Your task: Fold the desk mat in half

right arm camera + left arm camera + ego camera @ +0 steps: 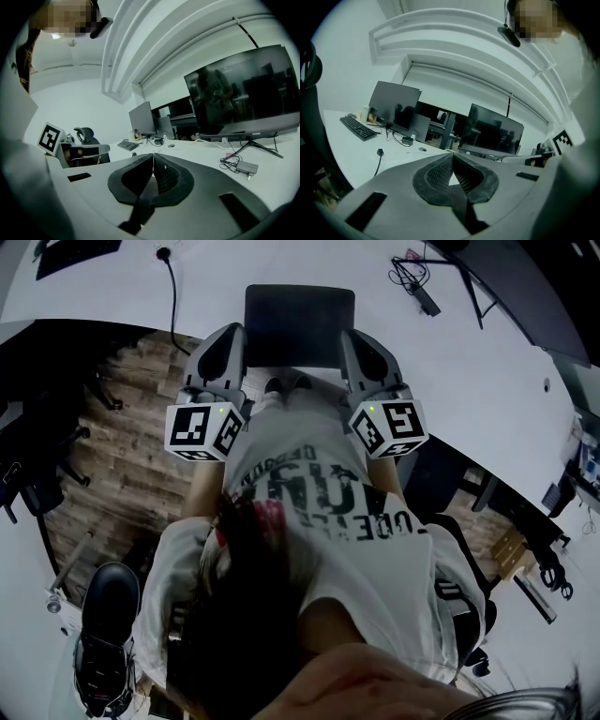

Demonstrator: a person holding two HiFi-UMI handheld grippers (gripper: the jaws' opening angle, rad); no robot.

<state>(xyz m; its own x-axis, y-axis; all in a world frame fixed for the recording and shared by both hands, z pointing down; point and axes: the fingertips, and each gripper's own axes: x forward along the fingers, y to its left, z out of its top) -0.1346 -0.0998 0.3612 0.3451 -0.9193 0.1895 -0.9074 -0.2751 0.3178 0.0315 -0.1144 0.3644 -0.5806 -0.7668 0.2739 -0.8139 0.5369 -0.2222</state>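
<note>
Bearing desk mat (pixel 300 324), white office desk (pixel 459 362)

- A white desk (pixel 487 371) stands over a wooden floor (pixel 141 456).
- A far monitor (pixel 393 105) stands behind a black keyboard (pixel 358 127).
- A near monitor (pixel 243 93) stands behind a cabled power adapter (pixel 246 167).
- An office chair (pixel 86 136) stands beyond the desk.

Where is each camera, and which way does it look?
Head view: on the person's head, looking steeply down at the mat on the desk; shirt, left tool, right tool show.
Left gripper view: on the left tool, looking across the desk at monitors; its shut jaws show.
Right gripper view: on the right tool, facing a big monitor; its shut jaws show.
Shared: all three see the desk.
</note>
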